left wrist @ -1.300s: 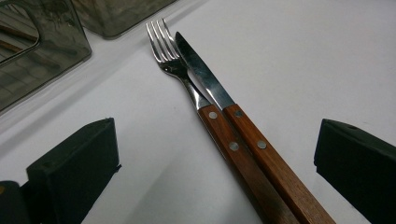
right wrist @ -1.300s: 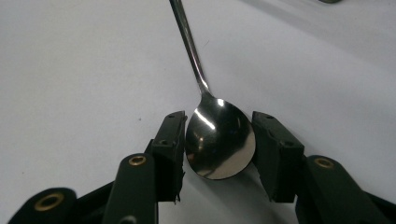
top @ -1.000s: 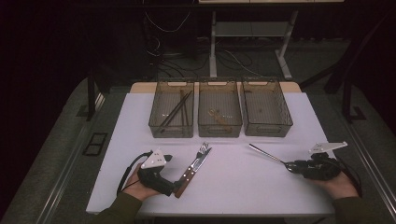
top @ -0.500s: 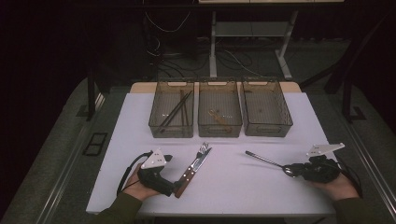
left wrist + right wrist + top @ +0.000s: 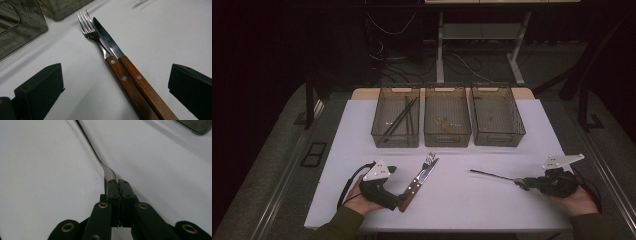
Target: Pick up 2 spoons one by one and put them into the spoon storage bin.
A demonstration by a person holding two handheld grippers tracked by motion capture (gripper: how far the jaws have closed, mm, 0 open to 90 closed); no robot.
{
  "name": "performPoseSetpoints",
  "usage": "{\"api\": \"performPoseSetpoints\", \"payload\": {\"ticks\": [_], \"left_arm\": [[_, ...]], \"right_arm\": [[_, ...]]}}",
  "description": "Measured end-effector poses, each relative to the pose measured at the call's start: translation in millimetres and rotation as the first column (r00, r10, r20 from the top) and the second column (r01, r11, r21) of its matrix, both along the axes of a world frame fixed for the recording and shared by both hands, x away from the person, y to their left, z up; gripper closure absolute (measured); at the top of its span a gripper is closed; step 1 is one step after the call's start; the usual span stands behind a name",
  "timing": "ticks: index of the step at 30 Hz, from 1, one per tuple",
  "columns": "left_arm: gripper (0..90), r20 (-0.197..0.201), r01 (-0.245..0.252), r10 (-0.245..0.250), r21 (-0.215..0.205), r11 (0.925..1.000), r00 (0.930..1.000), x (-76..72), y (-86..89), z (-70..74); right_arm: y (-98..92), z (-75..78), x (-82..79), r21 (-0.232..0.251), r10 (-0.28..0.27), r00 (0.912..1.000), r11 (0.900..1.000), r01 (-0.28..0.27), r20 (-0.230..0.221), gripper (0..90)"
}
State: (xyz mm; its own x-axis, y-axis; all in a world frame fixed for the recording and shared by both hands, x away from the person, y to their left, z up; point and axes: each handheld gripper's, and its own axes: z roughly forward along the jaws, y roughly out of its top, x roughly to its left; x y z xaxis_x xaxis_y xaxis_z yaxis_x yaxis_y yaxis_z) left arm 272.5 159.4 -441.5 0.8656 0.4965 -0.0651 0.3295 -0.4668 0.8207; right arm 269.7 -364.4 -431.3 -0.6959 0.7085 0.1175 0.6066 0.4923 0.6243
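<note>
A fork [image 5: 93, 35] and a knife [image 5: 107, 40] with wooden handles lie side by side on the white table [image 5: 462, 205]. My left gripper [image 5: 117, 75] is open, one jaw on each side of their handles and neither pad touching them. In the high view it [image 5: 402, 201] rests at the near left, by the fork and knife [image 5: 421, 179]. My right gripper [image 5: 118, 182] has just been closing and is now shut on the broad end of a slim metal utensil [image 5: 92, 147], whose shaft points away across the table. In the high view it [image 5: 519, 183] is at the near right, holding that utensil [image 5: 492, 175].
Three clear brown bins stand in a row at the back of the table: the left bin [image 5: 379, 132] holds dark sticks, the middle bin [image 5: 447, 142] a few small items, and the right bin [image 5: 517, 132] looks bare. A person's hands hold both grippers at the near edge.
The right gripper's jaws have come together on the metal utensil. The utensil's far tip has swung a little toward the table's near edge. The left gripper has stayed put.
</note>
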Motion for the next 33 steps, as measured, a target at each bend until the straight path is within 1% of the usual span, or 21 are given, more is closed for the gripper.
{"api": "performPoseSetpoints", "payload": {"ticks": [2,3,5,7,11,12,17,21,22,27,31,33], "left_arm": [[0.0,0.0,-0.001,0.001,-0.003,1.0,1.0,0.0,-0.1,0.0],[0.0,-0.001,0.001,-0.001,-0.002,1.0,1.0,0.0,0.0,-0.1],[0.0,-0.001,0.001,-0.001,-0.002,1.0,1.0,0.2,-0.1,-0.2],[0.0,-0.001,0.003,-0.003,-0.002,1.0,1.0,0.1,-0.3,-0.3],[0.0,-0.001,0.003,-0.003,-0.001,1.0,1.0,0.1,-0.4,-0.4],[0.0,-0.002,0.003,-0.003,-0.001,1.0,1.0,0.1,-0.4,-0.5],[0.0,-0.003,0.003,-0.003,0.0,1.0,1.0,0.2,-0.5,-0.6],[0.0,-0.002,0.005,-0.005,-0.002,1.0,1.0,0.1,-0.5,-0.5],[0.0,-0.002,0.005,-0.005,-0.002,1.0,1.0,0.1,-0.5,-0.5],[0.0,-0.003,0.006,-0.006,-0.002,1.0,1.0,0.2,-0.9,-0.7],[0.0,-0.004,0.005,-0.005,-0.004,1.0,1.0,0.1,-0.9,-0.6],[0.0,-0.005,0.004,-0.004,-0.004,1.0,1.0,0.2,-1.0,-0.8]], "right_arm": [[-0.4,0.1,0.4,0.021,0.0,1.0,1.0,0.0,-0.004,88.7],[0.1,1.0,0.5,0.023,0.002,1.0,1.0,-0.002,-0.002,88.7],[1.5,3.9,1.1,0.028,-0.001,0.9999,1.0,0.0,0.015,88.7],[2.4,7.4,1.6,0.044,-0.006,0.9995,0.999,0.005,0.031,88.6],[3.3,13.8,2.8,0.061,-0.04,0.9978,0.997,0.037,0.052,88.6],[3.4,15.3,3.3,0.06,-0.049,0.9968,0.997,0.045,0.063,88.6],[7.4,21.8,5.9,0.061,-0.08,0.9936,0.995,0.075,0.08,88.7],[11.6,25.2,8.9,0.067,-0.111,0.9901,0.992,0.105,0.086,88.6],[12.4,26.1,9.6,0.071,-0.119,0.9896,0.991,0.113,0.081,88.6],[18.1,33.4,14.0,0.08,-0.143,0.9854,0.987,0.136,0.092,88.6],[23.5,39.6,19.3,0.084,-0.16,0.981,0.985,0.151,0.11,88.6],[27.1,42.2,21.2,0.09,-0.171,0.9791,0.983,0.162,0.11,88.6]]}}
